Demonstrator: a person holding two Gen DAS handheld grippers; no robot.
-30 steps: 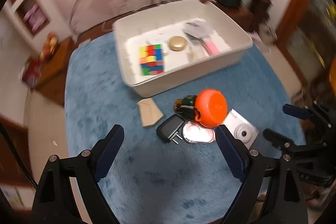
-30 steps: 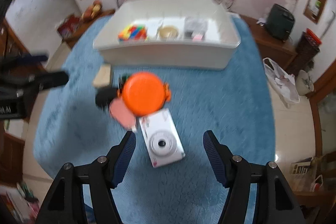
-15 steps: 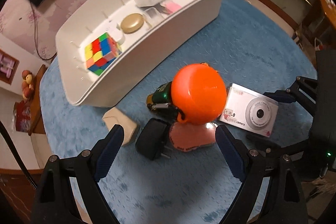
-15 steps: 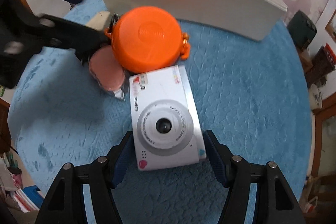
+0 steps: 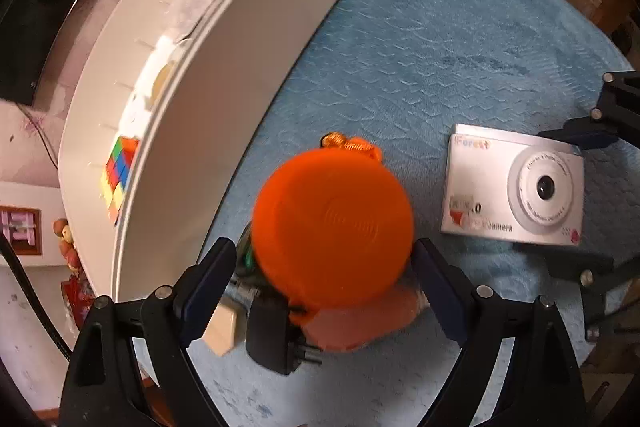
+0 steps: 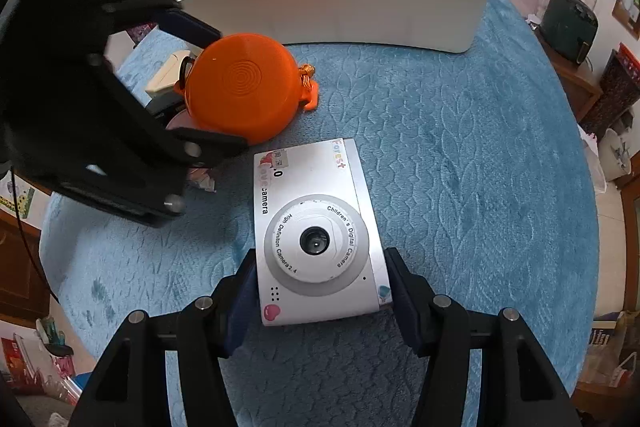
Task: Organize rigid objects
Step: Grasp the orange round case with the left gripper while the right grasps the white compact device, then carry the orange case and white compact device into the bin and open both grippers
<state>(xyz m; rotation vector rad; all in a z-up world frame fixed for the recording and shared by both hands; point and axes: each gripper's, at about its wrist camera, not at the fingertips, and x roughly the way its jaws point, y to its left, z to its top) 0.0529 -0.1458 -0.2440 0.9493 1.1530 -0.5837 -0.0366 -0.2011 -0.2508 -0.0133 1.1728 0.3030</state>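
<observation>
A white toy camera (image 6: pixel 316 227) lies lens up on the blue plush cover (image 6: pixel 460 147). My right gripper (image 6: pixel 320 263) points down over it, its pads pressed against the camera's two long sides. An orange round case (image 5: pixel 334 227) rests on a small heap to the camera's left. My left gripper (image 5: pixel 324 247) hangs open above that case, one finger on each side, with gaps showing. In the left wrist view the camera (image 5: pixel 512 187) sits at the right between the right gripper's fingers (image 5: pixel 576 135). In the right wrist view the orange case (image 6: pixel 240 87) lies between the left gripper's fingers (image 6: pixel 192 23).
A white bin (image 5: pixel 224 87) stands behind the heap, holding a colour cube (image 5: pixel 118 179) and a gold disc. Under the orange case lie a black plug adapter (image 5: pixel 272 335), a beige piece (image 5: pixel 222 327), a pink flat item (image 5: pixel 360 323) and a green object (image 5: pixel 246 259). Furniture surrounds the table.
My left gripper has dropped and rolled, coming down over the orange case. My right gripper has sunk onto the camera and its fingers have narrowed against its sides.
</observation>
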